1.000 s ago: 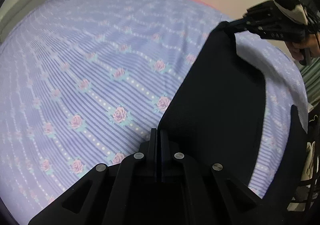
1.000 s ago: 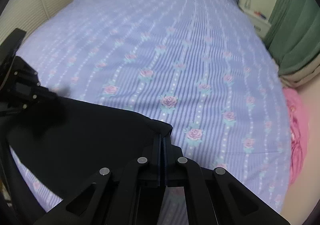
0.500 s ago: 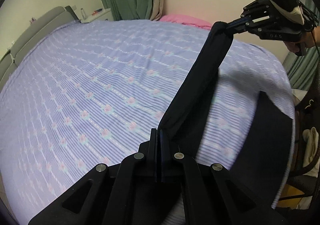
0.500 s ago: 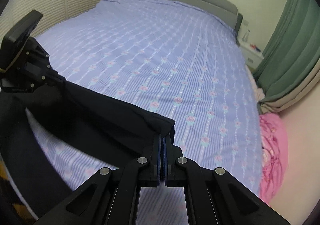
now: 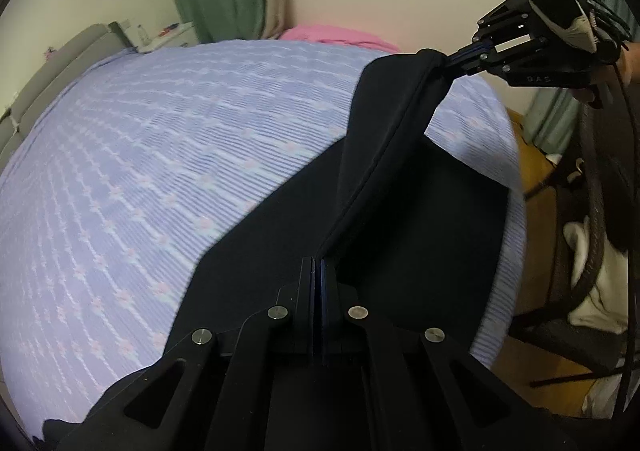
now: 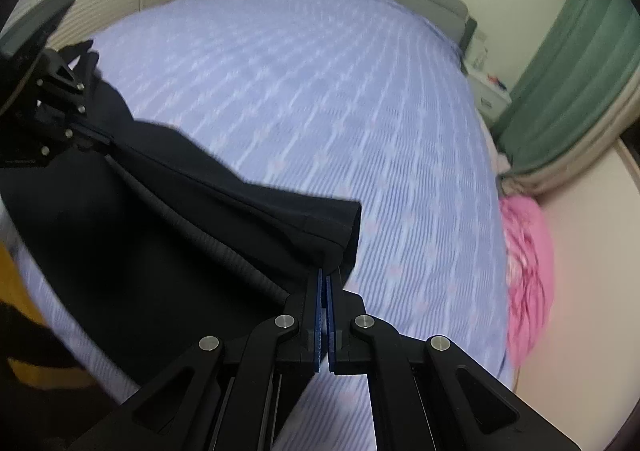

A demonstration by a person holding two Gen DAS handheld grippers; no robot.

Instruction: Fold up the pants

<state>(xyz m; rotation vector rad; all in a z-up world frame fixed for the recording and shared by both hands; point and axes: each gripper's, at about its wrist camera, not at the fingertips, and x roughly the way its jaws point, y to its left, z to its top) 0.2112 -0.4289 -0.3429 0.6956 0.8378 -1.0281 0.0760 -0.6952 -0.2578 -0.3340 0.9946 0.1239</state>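
Right wrist alone shows the pants (image 6: 224, 207) hem beside its claw (image 6: 324, 283).

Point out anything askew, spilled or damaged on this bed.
Nothing spilled or damaged. The black pants hang stretched between the left claw and right claw, the rest draped over the bed's near edge. A pink cloth lies bunched at the bed's side.

Black pants (image 5: 384, 179) hang stretched as a taut band from six o'clock up to two o'clock, their lower fabric draped over the bedspread.
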